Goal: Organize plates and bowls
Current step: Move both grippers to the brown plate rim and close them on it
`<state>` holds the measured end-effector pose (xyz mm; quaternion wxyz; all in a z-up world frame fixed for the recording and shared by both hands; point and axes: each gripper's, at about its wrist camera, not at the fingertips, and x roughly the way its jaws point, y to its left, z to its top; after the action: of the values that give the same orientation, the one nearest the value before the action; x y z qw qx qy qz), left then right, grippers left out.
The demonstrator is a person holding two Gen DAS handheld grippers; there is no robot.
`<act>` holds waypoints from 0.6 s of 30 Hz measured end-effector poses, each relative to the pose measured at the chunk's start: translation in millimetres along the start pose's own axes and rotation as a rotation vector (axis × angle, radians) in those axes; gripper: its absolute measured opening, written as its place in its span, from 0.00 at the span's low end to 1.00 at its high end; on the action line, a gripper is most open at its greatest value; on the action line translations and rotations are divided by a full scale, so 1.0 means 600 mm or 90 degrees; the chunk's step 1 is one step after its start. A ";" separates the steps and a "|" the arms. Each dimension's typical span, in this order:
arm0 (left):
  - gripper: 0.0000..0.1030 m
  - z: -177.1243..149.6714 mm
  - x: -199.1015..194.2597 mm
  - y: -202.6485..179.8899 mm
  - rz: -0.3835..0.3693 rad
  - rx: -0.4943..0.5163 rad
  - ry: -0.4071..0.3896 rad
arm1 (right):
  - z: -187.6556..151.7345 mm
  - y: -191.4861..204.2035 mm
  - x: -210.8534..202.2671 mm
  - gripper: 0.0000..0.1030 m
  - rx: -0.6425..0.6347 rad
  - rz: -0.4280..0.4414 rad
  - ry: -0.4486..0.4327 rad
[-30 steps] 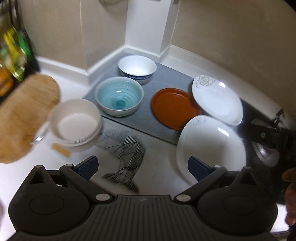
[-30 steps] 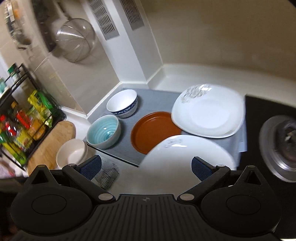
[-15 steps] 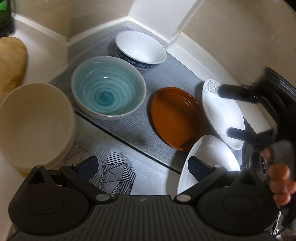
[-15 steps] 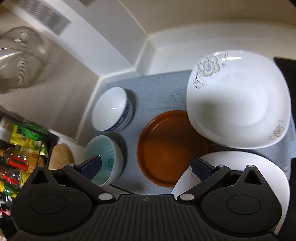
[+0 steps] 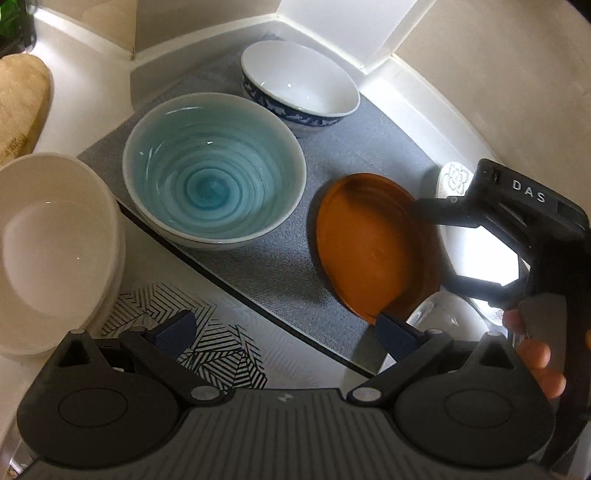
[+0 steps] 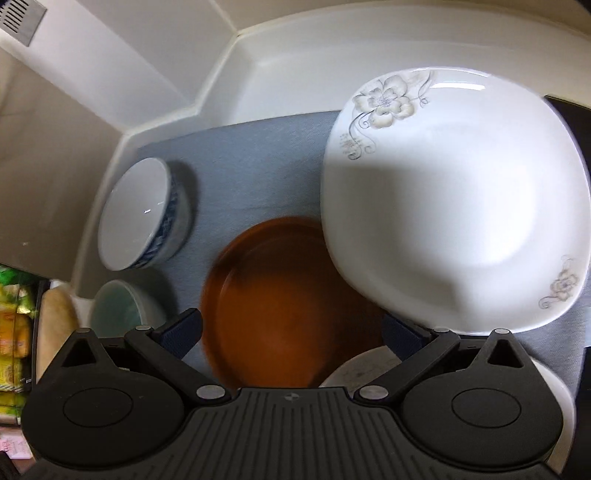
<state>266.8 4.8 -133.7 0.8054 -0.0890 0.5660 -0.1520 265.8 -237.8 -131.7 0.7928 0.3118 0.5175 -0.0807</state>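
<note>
Currently both grippers are held spread, nothing pinched: left gripper (image 5: 282, 328), right gripper (image 6: 291, 332). Brown plate (image 6: 280, 306) is seen between right fingers; flowered white plate (image 6: 450, 192) at 2 o'clock, blue-patterned bowl (image 6: 142, 214) at 10, teal bowl (image 5: 214, 192) at 11 in left view.

A home kitchen is shown. Crockery is laid out on a grey mat (image 5: 343, 155) in the corner of a white counter (image 6: 295, 66): a teal bowl (image 5: 214, 184), a blue-patterned bowl (image 5: 299, 85), a cream bowl (image 5: 51, 251), a brown plate (image 5: 369, 243) and a white floral plate (image 6: 450, 192). A wooden board (image 5: 18, 107) is seen at the left (beside it, a rack of packets (image 6: 13, 332)). A wall vent (image 6: 20, 16) is fitted above.
</note>
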 end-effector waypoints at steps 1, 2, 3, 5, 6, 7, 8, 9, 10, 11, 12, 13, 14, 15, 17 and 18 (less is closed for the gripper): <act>1.00 0.001 0.005 -0.001 0.002 -0.001 0.001 | -0.001 0.000 0.002 1.00 -0.002 0.004 0.000; 1.00 0.002 0.010 -0.003 0.005 -0.003 0.003 | 0.000 0.000 0.005 1.00 -0.005 0.004 0.002; 1.00 0.004 0.015 -0.004 0.006 -0.005 0.004 | 0.001 -0.001 0.009 1.00 -0.009 0.005 0.001; 1.00 0.006 0.024 -0.006 0.007 -0.012 0.006 | 0.004 -0.002 0.020 1.00 -0.005 -0.004 0.005; 1.00 0.007 0.029 -0.006 0.006 -0.015 0.007 | 0.005 -0.001 0.025 1.00 -0.002 -0.013 0.006; 1.00 0.008 0.033 -0.006 0.006 -0.019 0.008 | 0.005 0.001 0.028 1.00 -0.004 -0.021 0.007; 1.00 0.008 0.036 -0.006 0.005 -0.024 0.009 | 0.006 0.002 0.034 1.00 -0.007 -0.025 0.010; 1.00 0.009 0.039 -0.004 -0.002 -0.030 0.010 | 0.007 0.003 0.038 1.00 -0.012 -0.018 0.011; 1.00 0.009 0.042 -0.003 -0.003 -0.036 0.012 | 0.007 0.003 0.040 1.00 -0.021 -0.005 0.009; 1.00 0.010 0.044 -0.001 -0.002 -0.040 0.010 | 0.008 0.004 0.042 1.00 -0.036 0.031 0.013; 1.00 0.009 0.043 0.000 -0.003 -0.041 0.005 | 0.008 0.007 0.044 1.00 -0.052 0.066 0.026; 1.00 0.009 0.042 0.001 -0.004 -0.042 0.002 | 0.008 0.011 0.046 1.00 -0.067 0.090 0.037; 1.00 0.011 0.043 0.000 -0.005 -0.045 0.002 | 0.007 0.016 0.047 1.00 -0.081 0.090 0.038; 1.00 0.011 0.044 0.002 -0.006 -0.048 0.001 | 0.007 0.022 0.045 1.00 -0.095 0.071 0.028; 1.00 0.010 0.042 0.003 -0.007 -0.056 -0.003 | 0.010 0.025 0.041 1.00 -0.109 0.036 0.014; 1.00 0.010 0.042 0.003 -0.011 -0.060 -0.005 | 0.011 0.026 0.037 1.00 -0.118 0.037 0.006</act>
<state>280.4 -2.4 -154.4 0.8011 -0.1321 0.5688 -0.1315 287.8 -225.1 -142.9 0.8176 0.2524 0.5175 -0.0082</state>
